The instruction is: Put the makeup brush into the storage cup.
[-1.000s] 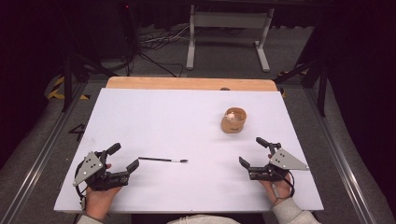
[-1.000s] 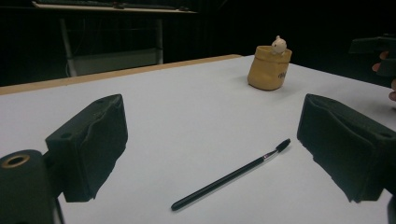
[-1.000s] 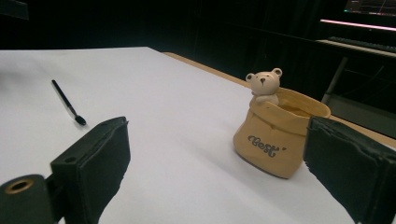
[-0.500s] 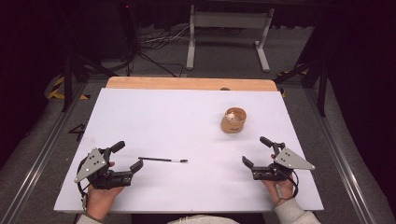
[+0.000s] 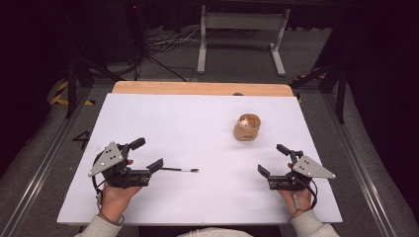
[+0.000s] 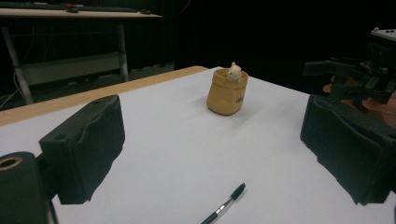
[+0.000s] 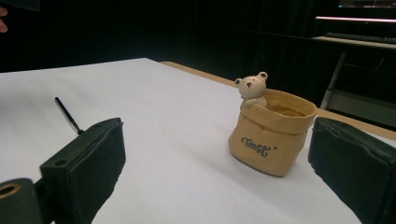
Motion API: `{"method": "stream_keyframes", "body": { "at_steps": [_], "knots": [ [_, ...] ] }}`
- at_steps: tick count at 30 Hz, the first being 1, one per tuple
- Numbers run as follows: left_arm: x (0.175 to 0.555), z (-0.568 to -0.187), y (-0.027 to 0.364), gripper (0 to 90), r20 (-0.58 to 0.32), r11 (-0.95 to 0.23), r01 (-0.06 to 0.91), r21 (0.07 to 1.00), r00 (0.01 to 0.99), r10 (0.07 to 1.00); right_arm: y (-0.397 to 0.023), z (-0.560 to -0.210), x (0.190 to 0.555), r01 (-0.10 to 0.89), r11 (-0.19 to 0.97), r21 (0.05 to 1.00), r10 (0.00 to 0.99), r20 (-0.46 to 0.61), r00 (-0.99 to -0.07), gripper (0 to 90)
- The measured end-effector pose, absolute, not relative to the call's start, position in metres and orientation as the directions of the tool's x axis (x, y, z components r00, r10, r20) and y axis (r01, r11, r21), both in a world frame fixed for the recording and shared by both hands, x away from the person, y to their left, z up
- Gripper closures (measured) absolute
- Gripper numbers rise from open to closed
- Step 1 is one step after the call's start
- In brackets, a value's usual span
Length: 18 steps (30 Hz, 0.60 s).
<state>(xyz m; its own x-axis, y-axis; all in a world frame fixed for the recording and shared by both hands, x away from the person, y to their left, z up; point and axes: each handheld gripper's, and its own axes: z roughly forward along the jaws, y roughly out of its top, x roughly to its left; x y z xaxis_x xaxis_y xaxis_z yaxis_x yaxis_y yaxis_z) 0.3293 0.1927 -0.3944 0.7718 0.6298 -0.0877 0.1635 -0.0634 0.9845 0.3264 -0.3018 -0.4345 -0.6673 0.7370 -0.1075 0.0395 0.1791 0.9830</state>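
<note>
My left claw rested low on the white bench with its jaws spread wide and nothing between them. The black pen lay flat just ahead of that claw's nearer jaw, its long axis running on away from the jaws toward my right claw, near end close to the jaw tip, far end pointing across the bench. In the left gripper view the pen sat low between the two jaws and slightly slanted. My left claw was by far the nearer one; my right claw sat well apart from the pen, jaws likewise spread and empty. I judged that the coming move was a short push forward with the left claw, turned so that the jaws closed across the pen's thin shaft rather than along it. The tan sack-shaped pot with a small bear figure on its rim stood ahead of my right claw, well clear of the pen, and nothing lay in the way
</note>
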Motion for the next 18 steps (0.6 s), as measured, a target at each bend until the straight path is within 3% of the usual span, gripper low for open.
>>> {"method": "stream_keyframes", "body": {
  "at_steps": [18],
  "knots": [
    [0.355,-0.376,0.166,7.2,-0.042,-0.192,0.183,0.964,0.822,0.568,-0.302,-0.435,0.327,0.045,0.164,0.985,0.731,-0.091,-0.676,4.8]
  ]
}}
